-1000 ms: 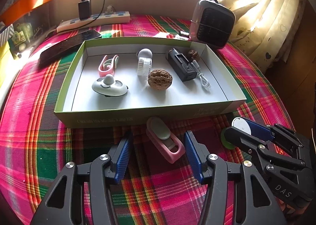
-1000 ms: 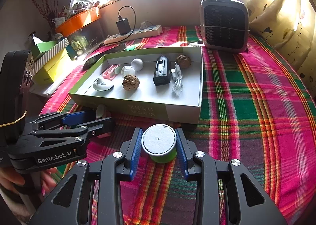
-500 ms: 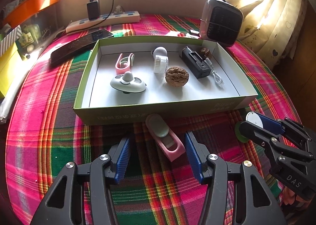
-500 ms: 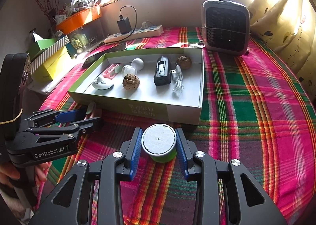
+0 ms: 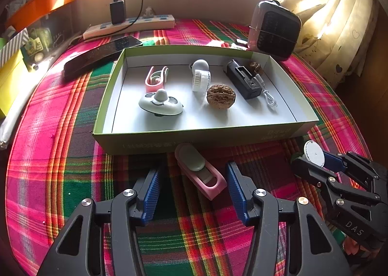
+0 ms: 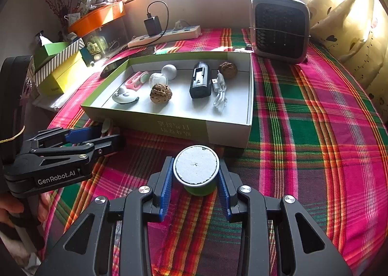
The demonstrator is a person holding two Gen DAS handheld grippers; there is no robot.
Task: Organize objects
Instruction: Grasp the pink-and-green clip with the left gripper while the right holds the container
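Setting: a bench under a pink and green plaid cloth, by a sunlit window.
Left gripper: fingers spread wide, one on each side of a pink case, touching neither side.
Pink case: lies flat on the cloth, angled, its far end just in front of the box.
Right gripper: fingers clamped on a round tin with a white top and green body.
Tin: in the right gripper's grip, just in front of the box's near right corner; whether it rests on the cloth cannot be told.
Box: shallow, open, green outside, white inside, at the middle of the bench.
In the box, left part: a pink clip behind a white oval gadget.
In the box, middle: a white cap and a walnut.
In the box, right part: a black charger, a white cable, a second walnut at the far corner.
Behind the box: a phone, a power strip, a small heater.
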